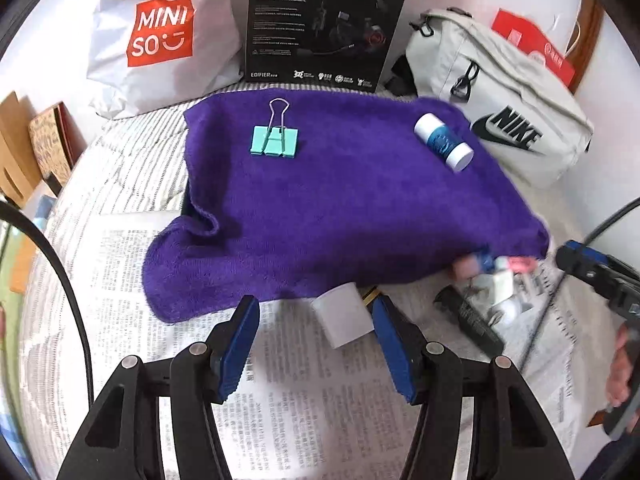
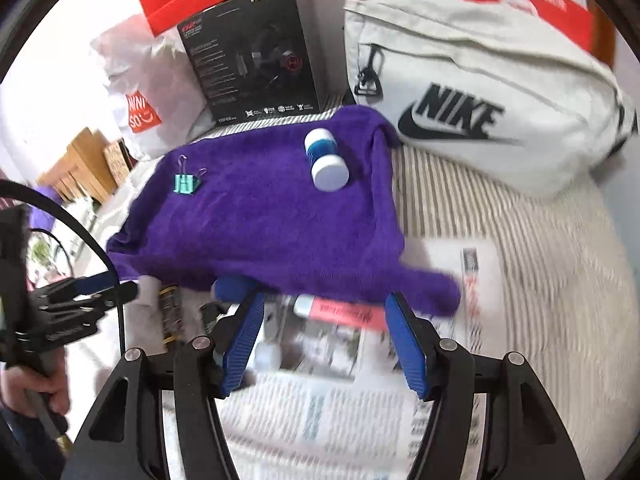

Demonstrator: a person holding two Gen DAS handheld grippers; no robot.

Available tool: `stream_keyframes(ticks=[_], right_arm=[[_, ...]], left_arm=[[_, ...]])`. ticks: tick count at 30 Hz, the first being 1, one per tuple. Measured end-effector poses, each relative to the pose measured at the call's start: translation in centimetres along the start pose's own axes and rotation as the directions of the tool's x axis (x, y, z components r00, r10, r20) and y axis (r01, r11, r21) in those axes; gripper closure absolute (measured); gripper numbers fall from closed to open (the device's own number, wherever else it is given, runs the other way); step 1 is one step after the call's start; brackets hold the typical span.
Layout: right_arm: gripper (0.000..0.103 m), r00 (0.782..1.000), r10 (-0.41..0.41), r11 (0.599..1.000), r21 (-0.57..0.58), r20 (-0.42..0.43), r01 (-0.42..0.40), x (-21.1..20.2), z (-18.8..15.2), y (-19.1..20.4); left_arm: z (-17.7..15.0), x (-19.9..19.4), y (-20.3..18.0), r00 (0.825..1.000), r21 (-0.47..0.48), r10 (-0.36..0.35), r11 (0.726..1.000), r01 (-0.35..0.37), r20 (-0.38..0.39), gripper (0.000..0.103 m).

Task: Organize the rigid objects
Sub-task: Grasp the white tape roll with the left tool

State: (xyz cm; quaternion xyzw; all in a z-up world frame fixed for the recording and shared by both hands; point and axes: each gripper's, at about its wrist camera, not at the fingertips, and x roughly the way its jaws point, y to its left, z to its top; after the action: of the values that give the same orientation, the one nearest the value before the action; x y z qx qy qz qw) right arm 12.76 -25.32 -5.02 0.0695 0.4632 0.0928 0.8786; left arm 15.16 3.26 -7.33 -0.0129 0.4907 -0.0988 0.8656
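My left gripper (image 1: 316, 344) has its blue fingers (image 1: 236, 348) standing apart with nothing pressed between them; a small white block (image 1: 344, 316) lies on the newspaper (image 1: 280, 400) in the gap, closer to the right-hand finger, though I cannot tell if it touches that pad. My right gripper (image 2: 324, 340) is likewise parted and holds nothing, its fingers (image 2: 404, 344) framing blurred newsprint and a pink-and-white tube (image 2: 340, 310) that lies just at the near edge of the purple towel (image 2: 260, 232).

The towel is spread over the striped bedding, raised as if draped over something. On its far left part lies a teal binder clip (image 1: 275, 140) with its wire handles pointing away. On its far right part lies a small bottle (image 1: 442, 142), blue-labelled with white ends, on its side.

Under the towel's near right corner sits a blurred cluster of small things (image 1: 496, 276), and beside it a dark tube (image 1: 468, 316) on the newspaper.

Beyond the towel, left to right: a white Miniso bag (image 1: 160, 36), a black headset box (image 1: 320, 24), and a pale Nike bag (image 1: 500, 100).
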Motion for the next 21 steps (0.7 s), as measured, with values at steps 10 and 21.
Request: stream_keyframes(ticks=[10, 21], right_arm=[[0.039, 0.994, -0.105, 0.993, -0.042, 0.027, 0.107, -1.8, -2.2, -0.1], [0.039, 0.997, -0.077, 0.995, -0.065, 0.009, 0.077, -1.2, -3.2, -0.3]], left_arm=[[0.0, 2.9, -0.7, 0.997, -0.04, 0.037, 0.998, -0.039, -0.064, 0.047], [-0.7, 3.0, -1.3, 0.995, 0.082, 0.093, 0.993, -0.09, -0.035, 0.075]])
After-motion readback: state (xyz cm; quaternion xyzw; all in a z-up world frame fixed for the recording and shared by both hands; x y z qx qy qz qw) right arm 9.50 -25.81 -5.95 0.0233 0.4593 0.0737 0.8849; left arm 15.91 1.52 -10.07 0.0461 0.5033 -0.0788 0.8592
